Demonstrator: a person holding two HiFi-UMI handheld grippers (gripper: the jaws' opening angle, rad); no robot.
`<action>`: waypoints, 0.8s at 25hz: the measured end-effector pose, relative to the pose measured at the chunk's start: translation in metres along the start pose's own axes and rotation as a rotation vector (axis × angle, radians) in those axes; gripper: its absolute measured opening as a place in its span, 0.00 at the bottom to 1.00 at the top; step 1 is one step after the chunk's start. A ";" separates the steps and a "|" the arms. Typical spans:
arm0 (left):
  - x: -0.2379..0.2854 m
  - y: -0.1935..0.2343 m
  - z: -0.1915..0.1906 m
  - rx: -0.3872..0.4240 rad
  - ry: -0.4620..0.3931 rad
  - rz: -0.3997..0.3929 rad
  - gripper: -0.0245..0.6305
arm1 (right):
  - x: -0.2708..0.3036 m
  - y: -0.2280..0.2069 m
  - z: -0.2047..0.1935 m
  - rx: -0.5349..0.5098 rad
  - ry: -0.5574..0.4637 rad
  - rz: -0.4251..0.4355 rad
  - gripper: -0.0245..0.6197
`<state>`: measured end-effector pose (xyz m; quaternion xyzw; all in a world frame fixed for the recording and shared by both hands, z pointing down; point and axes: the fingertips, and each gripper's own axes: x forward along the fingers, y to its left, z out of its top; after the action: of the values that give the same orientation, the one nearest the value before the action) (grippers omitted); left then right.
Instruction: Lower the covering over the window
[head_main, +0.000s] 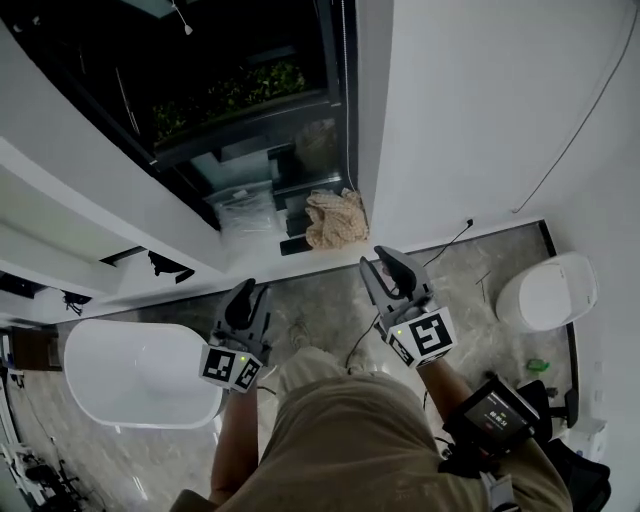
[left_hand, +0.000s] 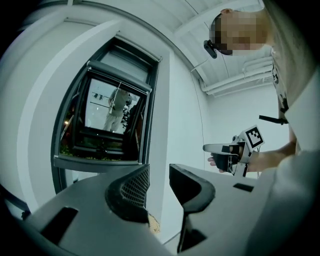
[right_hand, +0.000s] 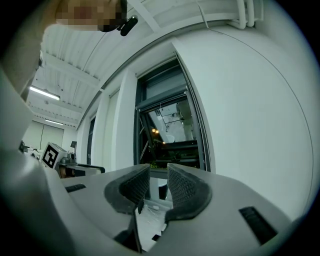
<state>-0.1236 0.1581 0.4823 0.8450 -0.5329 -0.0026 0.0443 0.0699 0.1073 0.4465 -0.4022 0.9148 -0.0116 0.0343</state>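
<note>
Standing before a window (head_main: 250, 90) set in a white wall (head_main: 470, 110), a person holds both grippers out level, side by side and apart.

Left gripper (left_hand: 159, 172): jaws parted, nothing between them, only wall and window frame behind the gap. Window sits at its 10 o'clock.

Right gripper (right_hand: 158, 172): jaws parted too, released and empty, with the window straight ahead at 12 o'clock through the gap.

Covering: a grey band (right_hand: 161, 94) runs across the window top, up high. It looks like the rolled covering, but can't tell for sure. Glass below it is bare and shows plants and reflections. A thin cord (head_main: 347, 120) runs along the window's right edge, well clear of both grippers.

Head view, clock from the grippers:
- cloth (head_main: 335, 218), crumpled at the window foot, 12 o'clock
- plastic bag (head_main: 245, 212), just beside the cloth, 11 o'clock
- white tub (head_main: 140, 370), 8 o'clock, near the left gripper
- toilet (head_main: 548, 290), 3 o'clock, against the wall
- marble floor (head_main: 320, 300) below, with a dark cable (head_main: 452, 240) trailing to the wall
- small screen unit (head_main: 495, 412) by the person's right arm, 5 o'clock
</note>
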 end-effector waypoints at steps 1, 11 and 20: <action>-0.004 -0.001 0.000 0.003 0.001 0.001 0.21 | -0.002 0.003 -0.001 0.001 0.001 0.000 0.21; -0.037 0.011 0.001 0.004 -0.008 0.017 0.21 | 0.004 0.039 -0.004 0.004 0.005 0.016 0.21; -0.068 0.061 -0.001 -0.021 -0.007 -0.016 0.21 | 0.050 0.090 -0.010 -0.008 0.030 0.005 0.21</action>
<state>-0.2079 0.1938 0.4852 0.8488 -0.5261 -0.0113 0.0512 -0.0305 0.1316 0.4492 -0.4001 0.9162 -0.0136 0.0190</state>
